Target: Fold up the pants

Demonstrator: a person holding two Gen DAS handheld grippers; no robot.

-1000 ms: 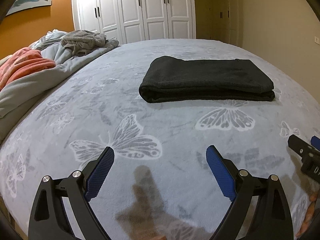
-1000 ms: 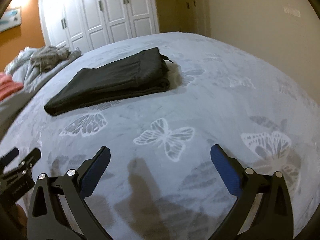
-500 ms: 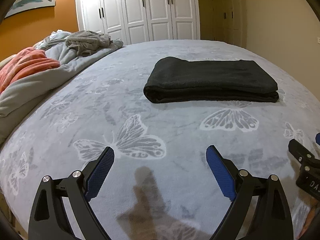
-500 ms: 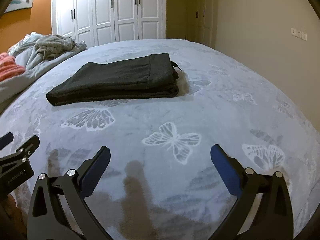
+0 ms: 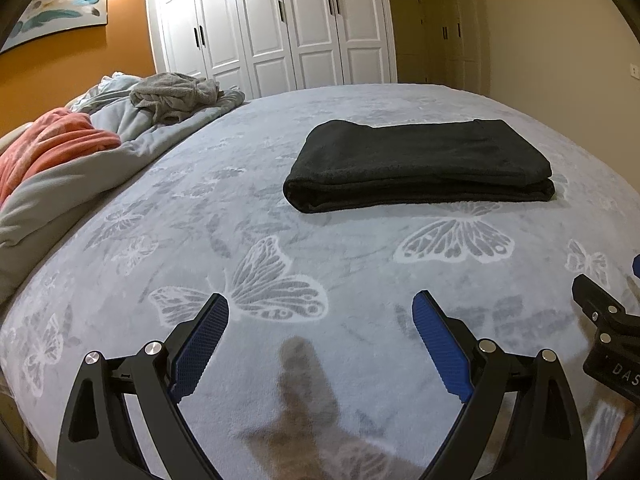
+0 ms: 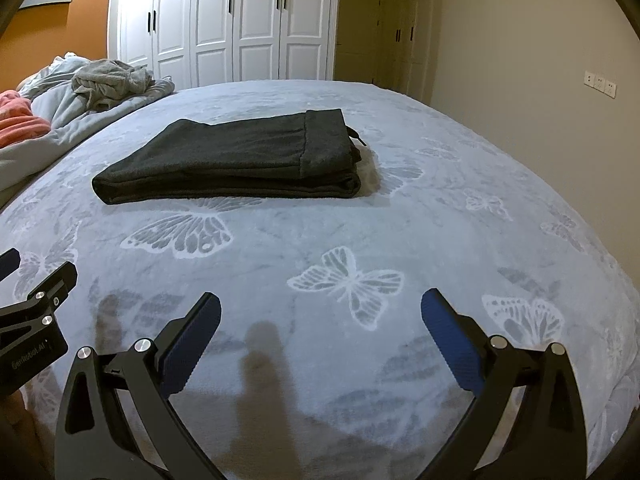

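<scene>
left wrist view: folded pants (image 5: pixel 420 164) beyond released left gripper (image 5: pixel 320 332) and right gripper (image 6: pixel 320 332); rumpled bedding (image 5: pixel 80 152) aside.

The pants (image 5: pixel 420 164) are lying folded on the bed (image 5: pixel 320 264), ahead of both grippers. Bedding (image 5: pixel 80 160) is lying piled at the left, and wardrobes (image 5: pixel 276 24) are standing behind the bed.

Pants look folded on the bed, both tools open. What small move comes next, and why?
Probably none beyond holding both tools back: the black pants lie as a neat folded stack on the bed, while the left tool and right tool are open, empty and apart from them.
</scene>
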